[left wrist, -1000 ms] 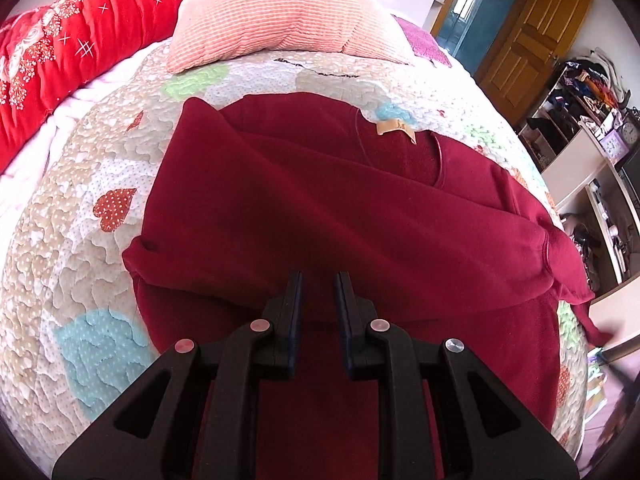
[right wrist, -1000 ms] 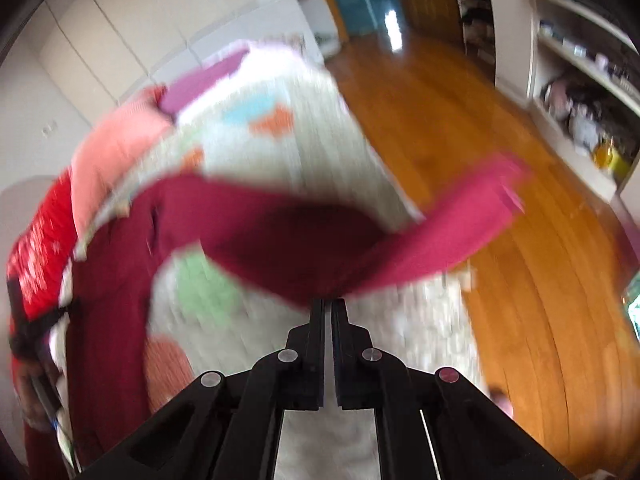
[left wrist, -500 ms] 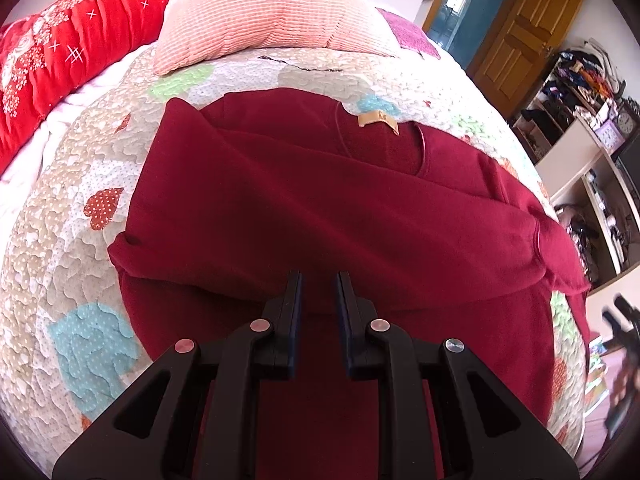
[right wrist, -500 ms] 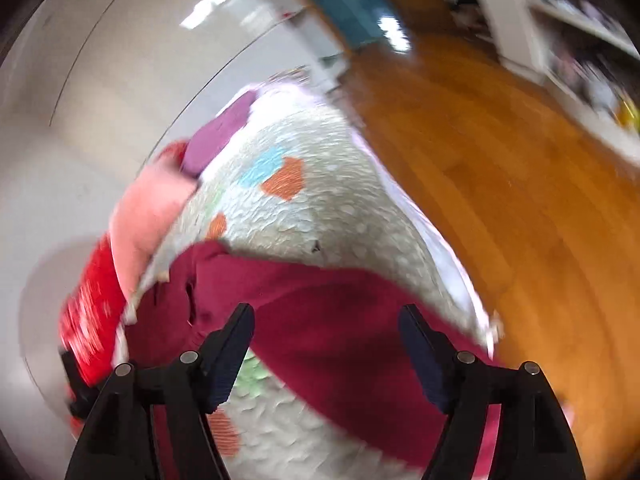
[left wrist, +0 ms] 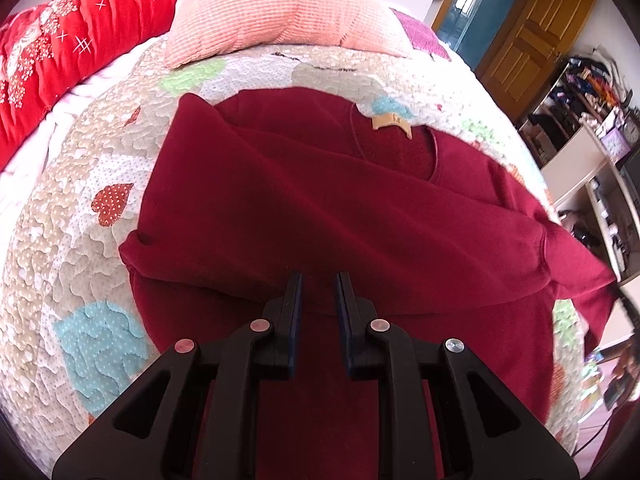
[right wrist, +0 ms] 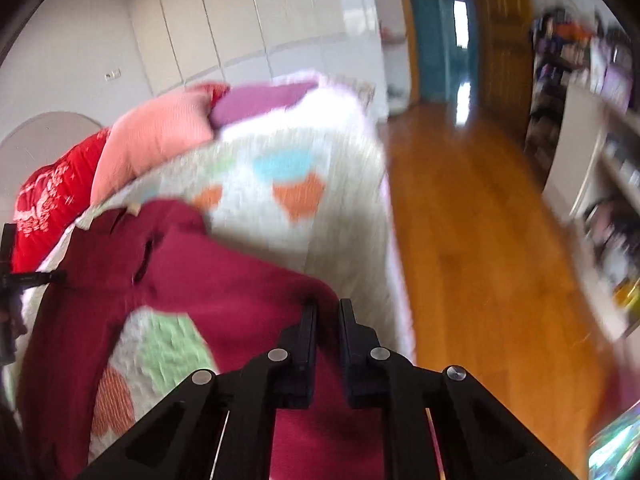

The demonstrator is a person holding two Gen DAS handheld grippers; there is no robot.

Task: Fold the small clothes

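- A dark red long-sleeved knit sweater (left wrist: 248, 264) lies spread on a bed covered by a pale quilt with coloured heart patches (left wrist: 80, 280). Its neck points toward the head end of the bed and its hem lies toward the near edge.
- A small tan label (left wrist: 391, 123) shows inside the neckline.
- One sleeve is folded slantwise across the chest (left wrist: 280, 200), running from the shoulder near the left edge of the bed down toward the opposite side.
- The other sleeve (right wrist: 240, 292) stretches out toward the side edge of the bed that borders the glossy wooden floor (right wrist: 480, 240). Patchwork quilt shows between this sleeve and the body of the sweater.
- The left tool (left wrist: 318, 280) hangs over the lower middle of the sweater. Its jaws stand a narrow gap apart with red cloth showing behind the gap, and I cannot tell whether they pinch any fabric.
- The right tool (right wrist: 326, 306) sits at the outstretched sleeve near that side edge. Its jaws are closing, almost pressed together, with the sleeve cloth caught between them. This view is blurred.
- At the head end rest a ribbed salmon-pink pillow (left wrist: 272, 12) and, beside it toward the left corner, a red cushion with white stitched patterns (left wrist: 60, 52).
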